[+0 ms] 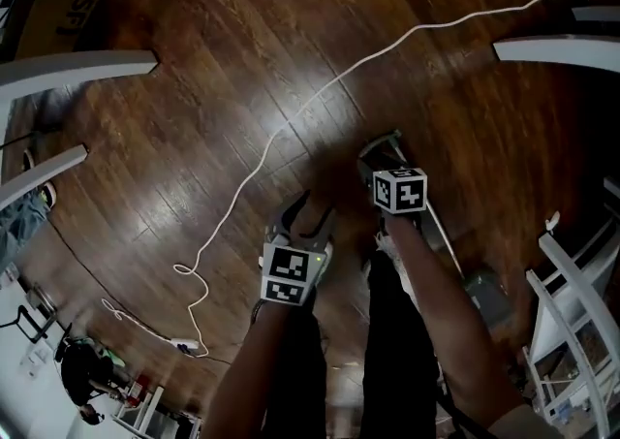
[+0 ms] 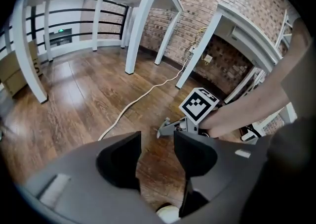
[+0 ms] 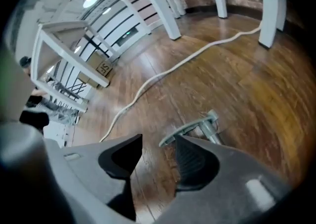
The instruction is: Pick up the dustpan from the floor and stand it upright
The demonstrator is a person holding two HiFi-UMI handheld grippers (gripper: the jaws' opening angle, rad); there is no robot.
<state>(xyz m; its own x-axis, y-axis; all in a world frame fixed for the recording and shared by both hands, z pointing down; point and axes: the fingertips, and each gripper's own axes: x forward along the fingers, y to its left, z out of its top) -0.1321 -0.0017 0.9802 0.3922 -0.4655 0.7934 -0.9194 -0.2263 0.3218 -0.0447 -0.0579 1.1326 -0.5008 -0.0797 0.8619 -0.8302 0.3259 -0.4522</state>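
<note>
A long-handled grey dustpan lies on the dark wooden floor; its pan (image 1: 484,294) rests at the lower right, and its thin handle (image 1: 441,234) runs up-left under my right arm. The grey end of the handle (image 3: 190,130) lies just past the right jaw tip, and it also shows in the left gripper view as the handle end (image 2: 170,128) beside the right gripper's marker cube (image 2: 198,104). My right gripper (image 1: 373,164) (image 3: 158,149) points steeply down with its jaws apart and nothing between them. My left gripper (image 1: 308,212) (image 2: 157,144) hangs to the left of the handle, its jaws a little apart over bare floor.
A white cable (image 1: 291,117) snakes across the floor to a power strip (image 1: 184,342). White table legs (image 2: 140,25) stand around the edges, with a white rack (image 1: 572,330) at the lower right. The person's dark trouser legs (image 1: 387,360) fill the bottom middle.
</note>
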